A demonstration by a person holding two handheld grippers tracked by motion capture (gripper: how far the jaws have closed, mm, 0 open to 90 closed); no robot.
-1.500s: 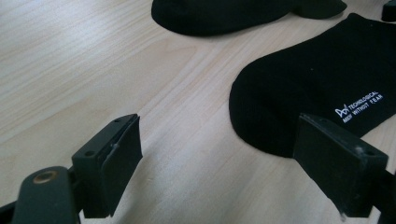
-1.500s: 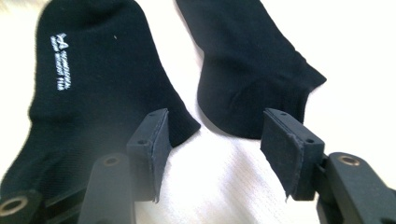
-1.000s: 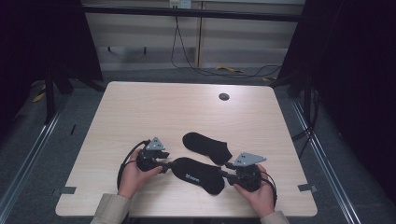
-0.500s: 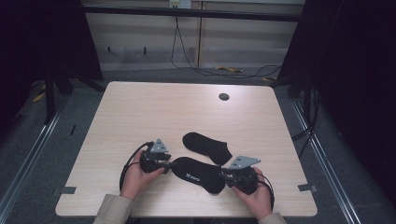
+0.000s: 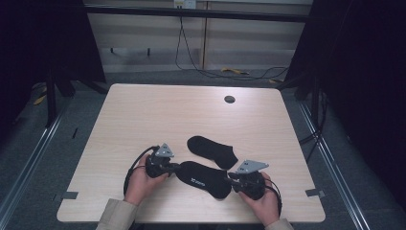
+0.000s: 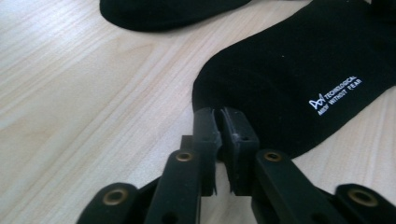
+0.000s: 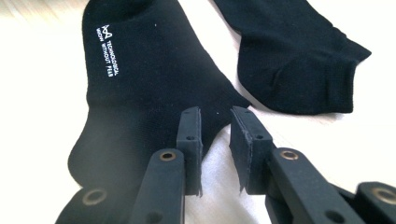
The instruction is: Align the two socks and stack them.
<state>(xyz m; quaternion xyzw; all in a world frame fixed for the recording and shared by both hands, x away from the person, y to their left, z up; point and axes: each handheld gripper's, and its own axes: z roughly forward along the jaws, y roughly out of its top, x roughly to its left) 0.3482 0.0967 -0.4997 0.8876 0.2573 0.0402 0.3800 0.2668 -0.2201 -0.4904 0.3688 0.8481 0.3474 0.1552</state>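
The left gripper is pinching the toe edge of the black fabric sock with white lettering, jaws just closed. The right gripper, jaws narrowly parted, is straddling its cuff edge on the light wooden desk.

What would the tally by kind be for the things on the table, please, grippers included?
Black socks: 2, the near sock and the far sock
Grippers: 2, the left gripper and the right gripper
Total: 4
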